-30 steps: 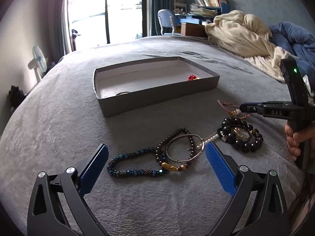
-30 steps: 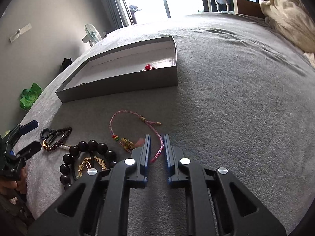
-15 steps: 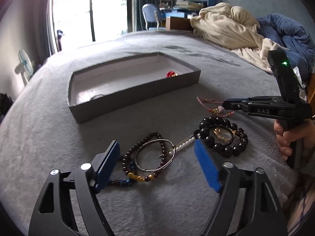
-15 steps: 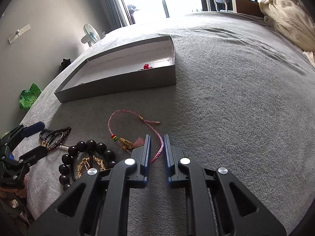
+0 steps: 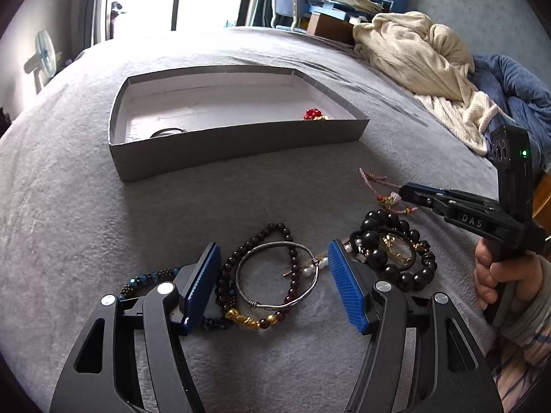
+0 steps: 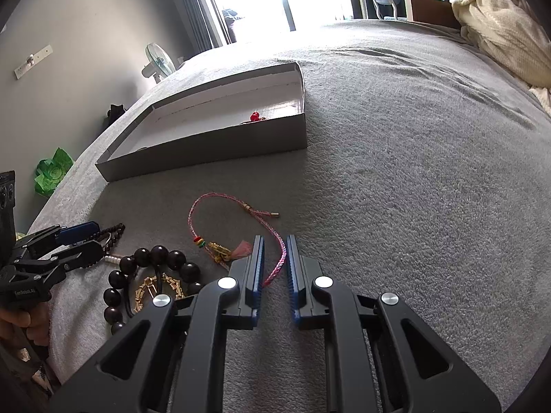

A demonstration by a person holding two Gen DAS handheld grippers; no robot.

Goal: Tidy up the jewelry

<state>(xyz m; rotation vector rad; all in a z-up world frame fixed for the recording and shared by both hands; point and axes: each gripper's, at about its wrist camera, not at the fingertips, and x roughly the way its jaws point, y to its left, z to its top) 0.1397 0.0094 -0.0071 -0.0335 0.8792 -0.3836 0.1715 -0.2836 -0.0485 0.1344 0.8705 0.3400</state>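
Left wrist view shows the left gripper (image 5: 273,277) spread wide and low over the grey bedcover (image 5: 69,223), its blue pads flanking the silver bangle (image 5: 275,277), which lies flat across a dark garnet bead bracelet (image 5: 261,241). Both lie directly ahead between the fingers, so this hand is the nearer. The right gripper (image 6: 273,265) is nearly closed, a strand of the pink cord bracelet (image 6: 237,206) running between its pads; whether it pinches cannot be told. The grey box (image 5: 241,144) waits farther ahead.
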